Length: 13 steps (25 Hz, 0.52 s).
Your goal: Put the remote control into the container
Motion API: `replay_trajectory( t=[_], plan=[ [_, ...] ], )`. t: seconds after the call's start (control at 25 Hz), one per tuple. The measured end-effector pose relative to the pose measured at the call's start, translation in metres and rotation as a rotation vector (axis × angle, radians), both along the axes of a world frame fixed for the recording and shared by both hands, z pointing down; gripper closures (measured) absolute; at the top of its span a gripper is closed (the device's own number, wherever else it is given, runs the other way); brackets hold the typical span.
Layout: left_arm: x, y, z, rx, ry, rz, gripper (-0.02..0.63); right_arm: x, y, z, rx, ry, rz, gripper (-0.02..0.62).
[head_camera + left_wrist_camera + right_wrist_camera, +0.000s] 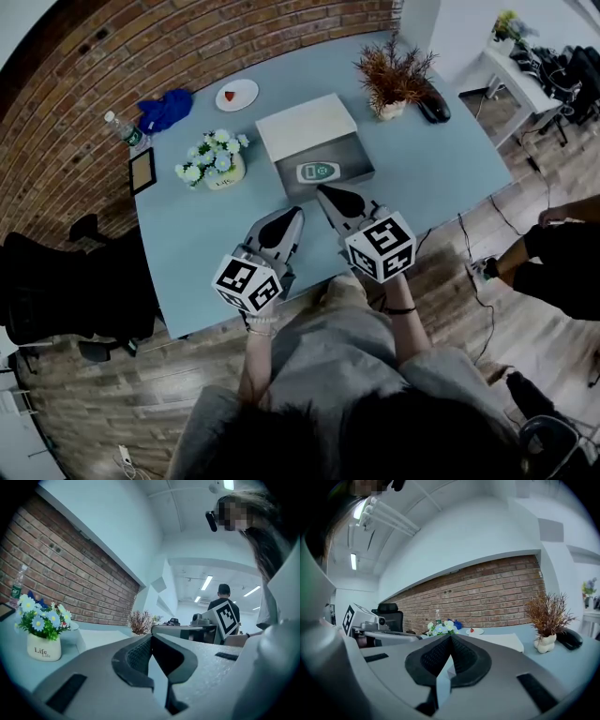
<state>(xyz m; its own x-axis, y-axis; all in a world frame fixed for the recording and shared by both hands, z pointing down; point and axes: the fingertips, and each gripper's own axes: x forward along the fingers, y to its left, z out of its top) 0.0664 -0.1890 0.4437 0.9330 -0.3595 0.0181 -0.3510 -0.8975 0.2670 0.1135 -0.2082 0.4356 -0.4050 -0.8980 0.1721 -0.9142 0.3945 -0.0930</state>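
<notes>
A white and green remote control (317, 172) lies inside the grey container (349, 155), a box whose white lid (305, 125) stands behind it, at the middle of the blue table (441, 159). My right gripper (323, 192) is shut and empty, its tip just in front of the container's near wall. My left gripper (293, 214) hovers beside it to the left, also shut with nothing in it. In the left gripper view the left gripper (150, 637) shows its jaws meeting at the tip. The right gripper (451, 637) looks the same in its own view.
A pot of white and blue flowers (216, 161) stands left of the container, with a small picture frame (142, 171), a bottle (122, 131), a blue cloth (167, 108) and a plate (236, 94) behind. A dried plant (394, 75) stands back right. A person (562, 253) sits right of the table.
</notes>
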Motion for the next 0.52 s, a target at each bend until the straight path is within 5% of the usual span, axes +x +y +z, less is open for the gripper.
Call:
replay_trajectory(
  t=[0.52],
  plan=[
    [0.0028, -0.0021, -0.0022, 0.03, -0.001, 0.005, 0.603, 0.001, -0.0019, -0.0014, 0.014, 0.01, 0.0, 0.597]
  ],
)
